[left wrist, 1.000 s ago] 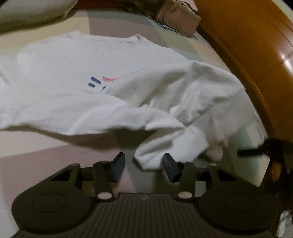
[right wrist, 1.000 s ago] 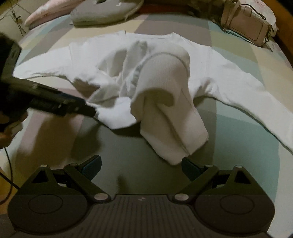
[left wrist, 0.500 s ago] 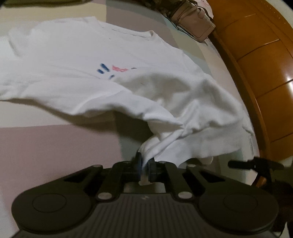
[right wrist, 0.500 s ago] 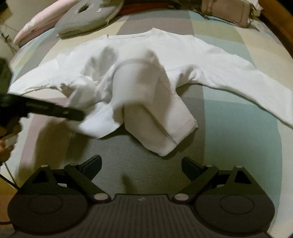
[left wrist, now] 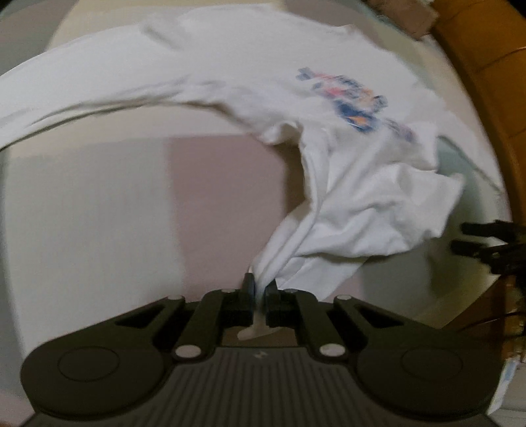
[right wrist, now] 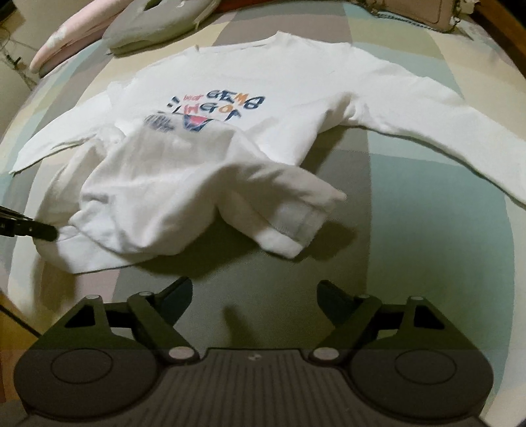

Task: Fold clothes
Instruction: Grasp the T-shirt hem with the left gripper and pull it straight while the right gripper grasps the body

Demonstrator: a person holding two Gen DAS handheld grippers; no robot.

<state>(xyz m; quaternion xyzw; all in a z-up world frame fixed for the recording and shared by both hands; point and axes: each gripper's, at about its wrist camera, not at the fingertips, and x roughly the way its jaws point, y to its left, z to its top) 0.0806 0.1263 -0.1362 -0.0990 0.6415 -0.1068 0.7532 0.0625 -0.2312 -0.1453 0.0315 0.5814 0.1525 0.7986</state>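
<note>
A white long-sleeved sweatshirt point(right wrist: 296, 82) with a blue, orange and pink print point(right wrist: 213, 108) lies front up on the bed, sleeves spread to both sides. Its lower hem is rumpled and folded up over the chest. My left gripper point(left wrist: 259, 289) is shut on the hem's left corner and pulls the cloth point(left wrist: 361, 203) taut toward the camera; its dark fingers point(right wrist: 36, 230) show at the left edge of the right wrist view. My right gripper point(right wrist: 254, 295) hovers short of the hem's right corner point(right wrist: 289, 233); its jaws are closing with nothing between them. The right gripper's fingers point(left wrist: 480, 236) show at the right edge of the left wrist view.
The bed has a patchwork cover point(right wrist: 427, 213) of pale green, beige and mauve. A grey cushion point(right wrist: 157, 23) and a pink pillow point(right wrist: 65, 42) lie at its head. A beige handbag point(right wrist: 427, 13) sits at the far right. A wooden bed frame point(left wrist: 486, 72) runs along the right side.
My left gripper closed on the hem corner and dragged it to the left, uncovering the print. The right gripper's jaws narrowed a little and it barely moved.
</note>
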